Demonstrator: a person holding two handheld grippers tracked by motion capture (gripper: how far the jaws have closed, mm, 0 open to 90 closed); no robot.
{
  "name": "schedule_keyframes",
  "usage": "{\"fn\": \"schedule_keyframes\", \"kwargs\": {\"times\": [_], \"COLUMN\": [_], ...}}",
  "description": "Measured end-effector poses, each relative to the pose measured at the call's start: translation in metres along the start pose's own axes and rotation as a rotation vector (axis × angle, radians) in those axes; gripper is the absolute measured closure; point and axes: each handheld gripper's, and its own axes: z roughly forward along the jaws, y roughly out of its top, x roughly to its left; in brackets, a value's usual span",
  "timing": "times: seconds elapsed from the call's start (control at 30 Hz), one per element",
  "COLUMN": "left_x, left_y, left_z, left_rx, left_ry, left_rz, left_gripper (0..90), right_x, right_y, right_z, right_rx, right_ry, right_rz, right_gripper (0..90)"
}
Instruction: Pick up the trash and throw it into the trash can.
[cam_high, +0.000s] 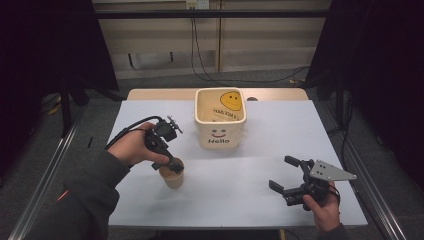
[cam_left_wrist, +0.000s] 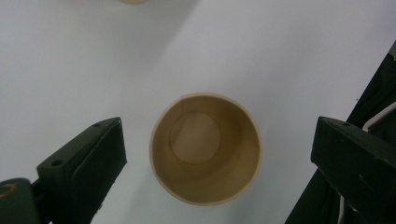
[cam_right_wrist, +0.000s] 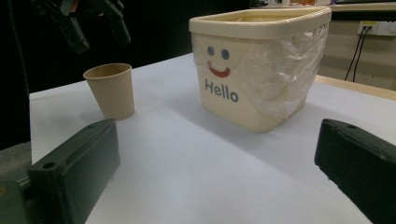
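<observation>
The paper cup (cam_left_wrist: 205, 148) stands upright and empty near the front-left of the Hello bin (cam_high: 220, 120); the left gripper (cam_high: 172, 162) hangs over it, jaws spread; likely light, thin-walled, crushable, so pinch gently across the rim; the right gripper (cam_high: 288, 176) waits released, front-right of the bin.

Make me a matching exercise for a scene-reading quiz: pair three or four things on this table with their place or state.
Things:
1. paper cup
2. Hello bin
3. left gripper
4. right gripper

Places or states:
A. open, low over the table's right side
B. lined with clear plastic, at the table's far middle
C. upright and empty
D. open, right above the cup

Pairs: 1-C, 2-B, 3-D, 4-A
</observation>
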Motion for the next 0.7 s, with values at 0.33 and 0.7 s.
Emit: {"fn": "schedule_keyframes", "kwargs": {"times": [0.33,0.7], "left_x": [0.001,0.001], "left_y": [-0.003,-0.004], "left_z": [0.016,0.032], "left_rx": [0.029,0.078], "left_ry": [0.002,0.004], "left_rz": [-0.025,-0.049], "left_gripper": [3.6,4.1], "right_x": [0.000,0.000], "right_y": [0.000,0.000], "right_z": [0.000,-0.001], "right_rx": [0.001,0.000], "right_ry": [-0.004,-0.003], "right_rz": [0.001,0.000], "right_gripper": [0.0,0.0]}}
